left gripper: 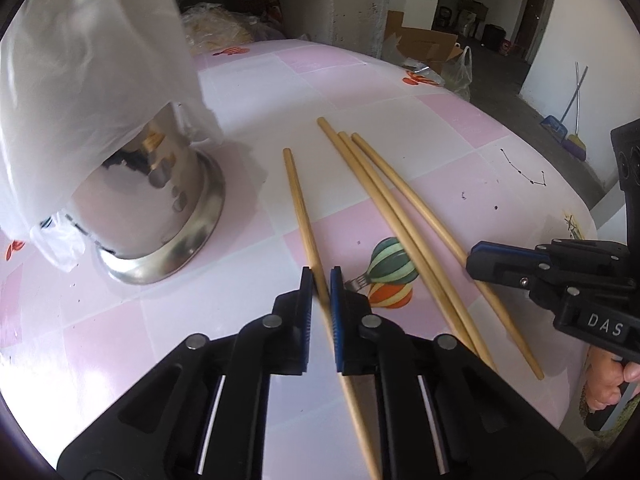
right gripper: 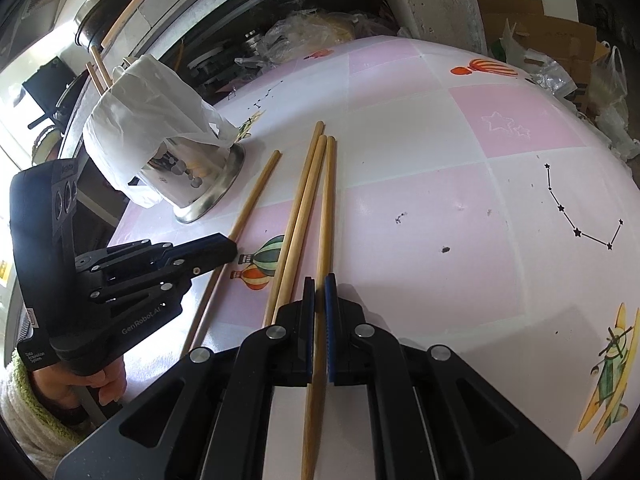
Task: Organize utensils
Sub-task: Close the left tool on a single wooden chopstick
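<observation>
Several long wooden chopsticks lie on the pink and white checked tablecloth (left gripper: 420,92). My left gripper (left gripper: 321,276) is shut on the leftmost chopstick (left gripper: 298,200), which lies apart from the others. My right gripper (right gripper: 319,284) is shut on the rightmost chopstick (right gripper: 327,208); two more chopsticks (right gripper: 298,208) lie side by side just left of it. A steel utensil holder (left gripper: 160,208) stands at the left with a white plastic bag (left gripper: 88,72) draped over its top. The right gripper also shows in the left wrist view (left gripper: 474,264), and the left gripper shows in the right wrist view (right gripper: 234,248).
The table (right gripper: 440,200) has balloon, plane and star prints. Behind it are plastic bags (right gripper: 312,28), cardboard boxes (left gripper: 424,46) and a concrete pillar (left gripper: 356,0). A steel pot (right gripper: 108,4) stands on a counter at the far left.
</observation>
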### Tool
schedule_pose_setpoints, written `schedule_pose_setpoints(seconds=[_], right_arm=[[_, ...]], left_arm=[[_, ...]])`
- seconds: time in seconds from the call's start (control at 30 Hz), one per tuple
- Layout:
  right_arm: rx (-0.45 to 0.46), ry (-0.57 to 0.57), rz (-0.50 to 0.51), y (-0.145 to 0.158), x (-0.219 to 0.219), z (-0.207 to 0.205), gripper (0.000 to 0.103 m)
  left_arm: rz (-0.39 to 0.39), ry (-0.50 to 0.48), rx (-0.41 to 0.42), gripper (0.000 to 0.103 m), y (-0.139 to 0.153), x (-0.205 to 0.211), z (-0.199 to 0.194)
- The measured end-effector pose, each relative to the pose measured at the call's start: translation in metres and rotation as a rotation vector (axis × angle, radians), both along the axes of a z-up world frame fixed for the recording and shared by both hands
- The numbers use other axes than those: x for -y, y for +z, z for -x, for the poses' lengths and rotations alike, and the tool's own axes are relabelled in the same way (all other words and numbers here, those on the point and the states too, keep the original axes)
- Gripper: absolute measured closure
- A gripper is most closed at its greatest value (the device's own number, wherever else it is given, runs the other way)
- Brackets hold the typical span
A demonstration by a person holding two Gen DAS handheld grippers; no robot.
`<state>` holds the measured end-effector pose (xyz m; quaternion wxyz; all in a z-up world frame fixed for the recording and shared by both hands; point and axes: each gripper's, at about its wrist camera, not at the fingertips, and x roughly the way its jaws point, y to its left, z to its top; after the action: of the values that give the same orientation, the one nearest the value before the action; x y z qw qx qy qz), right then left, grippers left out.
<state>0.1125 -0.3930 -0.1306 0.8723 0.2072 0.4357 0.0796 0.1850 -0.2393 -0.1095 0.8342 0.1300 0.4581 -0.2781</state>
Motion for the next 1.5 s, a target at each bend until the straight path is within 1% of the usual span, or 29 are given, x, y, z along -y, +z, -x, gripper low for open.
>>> schedule_pose_setpoints(seconds=[0.33,0.53,0.73,0.87,1.0,1.2,1.33,1.5], right_arm=[[-0.036,-0.005,-0.021,0.000,-0.002,0.011,0.098],[-0.060,0.007,-0.029,0.000,-0.005,0.021,0.098],[-0.073,0.013,-0.026,0.001,-0.008,0.026,0.098],[-0.080,0.011,-0.030,0.002,-0.008,0.023,0.097],[-0.088,0.010,-0.028,0.002,-0.007,0.021,0.097],[-0.096,0.008,-0.029,0.002,-0.005,0.018,0.096],[-0.104,0.005,-0.032,0.000,-0.004,0.016,0.095],[-0.106,0.007,-0.039,0.000,-0.003,0.015,0.095]], left_arm=[[0.003,0.066,-0.034,0.097,0.003,-0.042,0.018],[0.014,0.115,-0.090,0.098,0.003,-0.075,0.035],[0.015,0.114,-0.136,0.098,0.005,-0.088,0.037],[0.017,0.096,-0.132,0.097,0.011,-0.088,0.031],[0.015,0.071,-0.121,0.088,0.019,-0.083,0.022],[-0.002,0.018,-0.117,0.085,0.025,-0.067,0.005],[-0.020,-0.011,-0.119,0.084,0.023,-0.053,-0.006],[-0.060,-0.042,-0.143,0.083,0.011,-0.040,-0.014]])
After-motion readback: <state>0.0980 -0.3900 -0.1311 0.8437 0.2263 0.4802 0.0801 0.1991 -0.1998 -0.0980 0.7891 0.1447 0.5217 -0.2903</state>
